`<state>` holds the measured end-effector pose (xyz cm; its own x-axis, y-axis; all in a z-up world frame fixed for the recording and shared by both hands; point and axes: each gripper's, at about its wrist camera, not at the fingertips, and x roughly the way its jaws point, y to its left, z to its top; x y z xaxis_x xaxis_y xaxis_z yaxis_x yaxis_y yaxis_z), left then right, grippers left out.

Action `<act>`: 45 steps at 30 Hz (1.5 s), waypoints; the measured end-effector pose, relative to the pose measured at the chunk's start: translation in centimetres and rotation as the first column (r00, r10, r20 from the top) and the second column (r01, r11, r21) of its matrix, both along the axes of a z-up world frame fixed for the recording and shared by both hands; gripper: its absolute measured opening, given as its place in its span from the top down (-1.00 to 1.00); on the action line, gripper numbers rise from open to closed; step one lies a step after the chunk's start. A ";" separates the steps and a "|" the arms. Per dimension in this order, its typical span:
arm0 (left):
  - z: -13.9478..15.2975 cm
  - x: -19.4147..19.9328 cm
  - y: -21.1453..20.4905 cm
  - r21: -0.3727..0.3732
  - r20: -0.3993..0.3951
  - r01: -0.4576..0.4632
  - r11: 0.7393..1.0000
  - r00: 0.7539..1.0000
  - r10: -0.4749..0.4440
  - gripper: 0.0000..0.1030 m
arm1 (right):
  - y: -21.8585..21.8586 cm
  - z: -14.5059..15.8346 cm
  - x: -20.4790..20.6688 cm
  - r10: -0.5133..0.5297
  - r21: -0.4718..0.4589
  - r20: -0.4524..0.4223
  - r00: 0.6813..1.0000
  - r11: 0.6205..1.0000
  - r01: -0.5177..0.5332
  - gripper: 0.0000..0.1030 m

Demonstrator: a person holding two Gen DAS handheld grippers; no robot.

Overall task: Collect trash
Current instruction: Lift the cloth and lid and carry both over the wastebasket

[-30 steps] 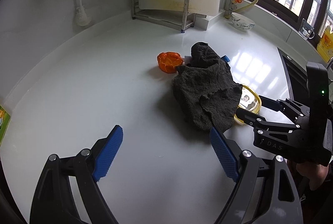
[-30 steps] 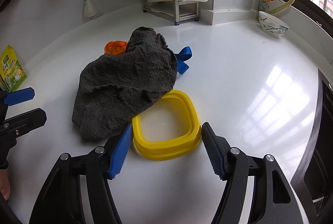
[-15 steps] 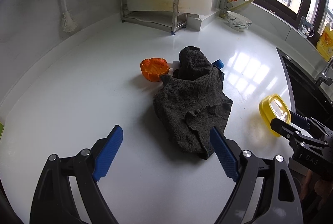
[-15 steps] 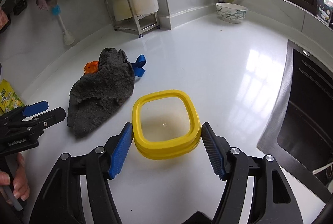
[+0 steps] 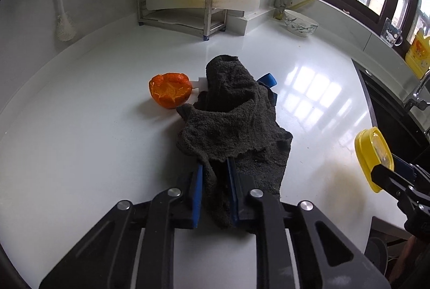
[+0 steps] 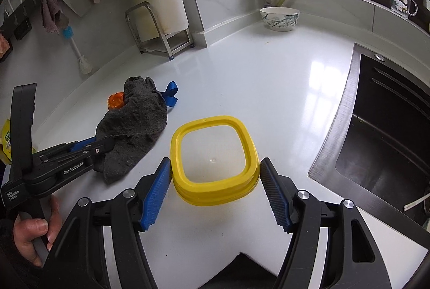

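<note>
The left gripper (image 5: 214,181) has just been closing and pinches the dark cloth (image 5: 231,111) on the white counter (image 5: 80,127). The right gripper (image 6: 215,192) clamps the yellow lid (image 6: 213,154). The orange peel (image 5: 170,89) lies at ten o'clock of the cloth, touching it.

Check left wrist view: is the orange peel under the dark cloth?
No, the orange peel sits uncovered on the counter beside the dark cloth.

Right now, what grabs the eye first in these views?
The dark grey cloth heaped mid-counter, its near edge pinched in the left hand-held gripper, whose jaws have just closed. Next, the yellow-rimmed container gripped by the right hand-held gripper near the sink. An orange peel sits just behind the cloth.
</note>
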<state>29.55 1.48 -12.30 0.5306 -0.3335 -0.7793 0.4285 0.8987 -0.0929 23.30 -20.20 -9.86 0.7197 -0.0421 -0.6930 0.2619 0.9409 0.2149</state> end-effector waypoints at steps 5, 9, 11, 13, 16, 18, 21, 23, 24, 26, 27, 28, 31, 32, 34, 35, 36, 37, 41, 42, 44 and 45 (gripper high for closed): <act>1.6 -0.8 0.9 -0.029 0.017 0.000 1.000 1.000 0.001 0.78 | 0.4 0.3 -0.6 0.013 0.000 -0.006 1.000 1.000 -0.013 -0.26; 3.6 -1.8 1.7 -0.029 0.044 -0.002 1.000 0.999 0.003 0.80 | 0.7 0.7 -1.1 0.026 0.017 -0.002 1.000 1.000 -0.026 -0.26; 4.6 -2.5 1.8 -0.012 0.066 0.000 1.000 0.998 0.000 0.80 | 0.9 1.1 -1.4 0.035 0.021 0.005 0.999 0.999 -0.035 -0.26; 5.6 -3.2 2.1 -0.003 0.087 0.000 1.000 0.996 0.001 0.80 | 1.3 1.7 -1.6 0.047 0.019 0.010 0.999 0.999 -0.047 -0.26; 6.9 -3.9 2.4 0.001 0.106 -0.005 1.000 0.994 0.005 0.80 | 1.8 2.5 -1.9 0.070 0.009 0.014 0.997 0.998 -0.070 -0.26; 7.7 -4.6 2.6 0.001 0.116 -0.012 1.000 0.993 0.012 0.80 | 2.0 2.9 -2.2 0.084 0.006 0.016 0.996 0.996 -0.084 -0.26; 8.6 -5.9 2.9 0.002 0.124 -0.025 1.000 0.992 0.025 0.80 | 2.3 3.3 -2.7 0.106 0.007 0.013 0.994 0.994 -0.106 -0.26; 9.2 -6.7 3.0 0.001 0.125 -0.032 0.999 0.992 0.032 0.80 | 2.4 3.6 -3.1 0.120 0.019 0.013 0.993 0.993 -0.120 -0.26; 9.4 -7.2 3.1 0.000 0.124 -0.036 0.999 0.992 0.036 0.80 | 2.4 3.7 -3.4 0.127 0.023 0.013 0.992 0.992 -0.127 -0.26; 9.6 -8.0 3.1 -0.001 0.116 -0.047 0.999 0.992 0.046 0.80 | 2.5 3.9 -3.9 0.143 0.031 0.015 0.990 0.989 -0.143 -0.26; 9.7 -8.4 3.1 0.001 0.114 -0.053 0.999 0.992 0.053 0.80 | 2.6 3.9 -4.1 0.150 0.035 0.015 0.989 0.988 -0.151 -0.26; 9.8 -8.9 3.0 0.003 0.112 -0.061 0.998 0.992 0.060 0.80 | 2.7 4.0 -4.4 0.160 0.038 0.017 0.987 0.986 -0.160 -0.26; 10.1 -10.4 3.0 0.008 0.112 -0.085 0.996 0.990 0.084 0.80 | 2.8 4.5 -5.3 0.185 0.046 0.023 0.982 0.981 -0.186 -0.26; 10.2 -11.0 3.0 0.013 0.116 -0.098 0.995 0.989 0.095 0.80 | 2.8 4.7 -5.7 0.195 0.047 0.027 0.981 0.980 -0.196 -0.26; 10.6 -11.9 2.8 0.023 0.126 -0.117 0.993 0.986 0.113 0.80 | 2.8 5.0 -6.4 0.211 0.045 0.035 0.977 0.976 -0.212 -0.26; 10.8 -12.3 2.8 0.024 0.129 -0.122 0.992 0.985 0.118 0.80 | 2.8 5.2 -6.8 0.218 0.045 0.039 0.975 0.975 -0.219 -0.26; 11.0 -12.8 2.7 0.025 0.132 -0.127 0.992 0.984 0.123 0.80 | 2.7 5.4 -7.2 0.224 0.045 0.043 0.974 0.973 -0.225 -0.26; 11.3 -13.3 2.6 0.027 0.135 -0.132 0.991 0.983 0.127 0.80 | 2.6 5.6 -7.6 0.229 0.046 0.047 0.972 0.972 -0.231 -0.26; 12.0 -15.2 1.9 0.026 0.143 -0.143 0.989 0.980 0.138 0.80 | 2.1 6.2 -9.4 0.250 0.042 0.059 0.966 0.967 -0.253 -0.26; 12.1 -15.8 1.6 0.027 0.146 -0.143 0.989 0.980 0.138 0.80 | 2.0 6.4 -9.9 0.256 0.038 0.063 0.965 0.965 -0.258 -0.26; 12.4 -16.8 1.0 0.028 0.150 -0.142 0.989 0.979 0.137 0.80 | 1.6 6.7 -11.0 0.265 0.034 0.068 0.962 0.963 -0.268 -0.26; 12.5 -17.3 0.6 0.028 0.151 -0.142 0.989 0.979 0.136 0.80 | 1.3 6.8 -11.4 0.269 0.033 0.069 0.961 0.962 -0.272 -0.26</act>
